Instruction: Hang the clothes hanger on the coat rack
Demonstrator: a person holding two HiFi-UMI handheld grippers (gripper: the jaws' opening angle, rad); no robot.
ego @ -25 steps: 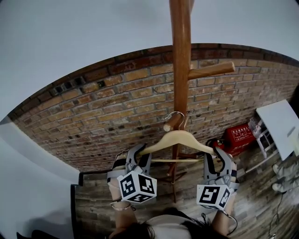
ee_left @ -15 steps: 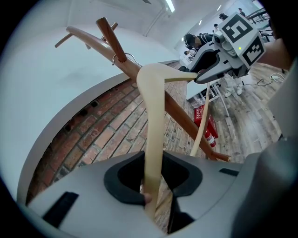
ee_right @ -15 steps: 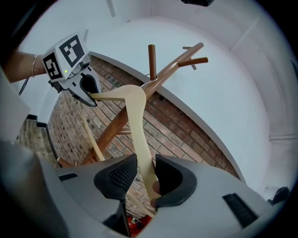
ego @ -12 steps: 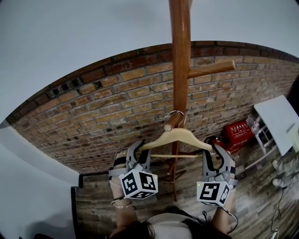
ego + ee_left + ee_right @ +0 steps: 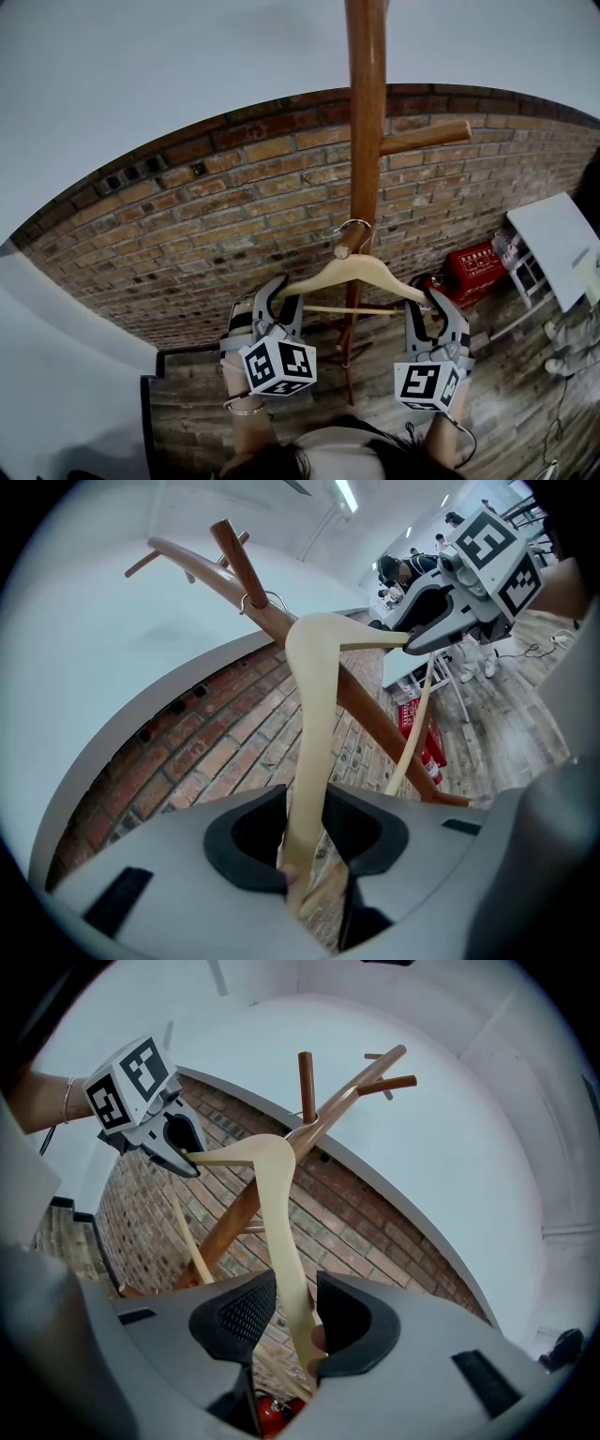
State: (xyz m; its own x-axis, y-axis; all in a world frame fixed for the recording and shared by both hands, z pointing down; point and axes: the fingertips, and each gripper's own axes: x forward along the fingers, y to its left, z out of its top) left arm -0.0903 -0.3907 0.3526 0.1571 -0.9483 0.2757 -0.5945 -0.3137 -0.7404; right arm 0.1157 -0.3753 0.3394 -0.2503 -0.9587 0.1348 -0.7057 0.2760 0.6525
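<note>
Presently we list: coat rack, a wooden post with pegs. Hanger, pale wood, hung on the rack's lower peg, each arm end between our tongs. Left tongs: jaws have just been opening, now apart, arm end between them against one pad. Right tongs: apart round the other arm end, not clamping. Hook, wire, over the peg near its tip. Risk, we judge: a pad dragging on withdrawal could pull the hook off that tip.
</note>
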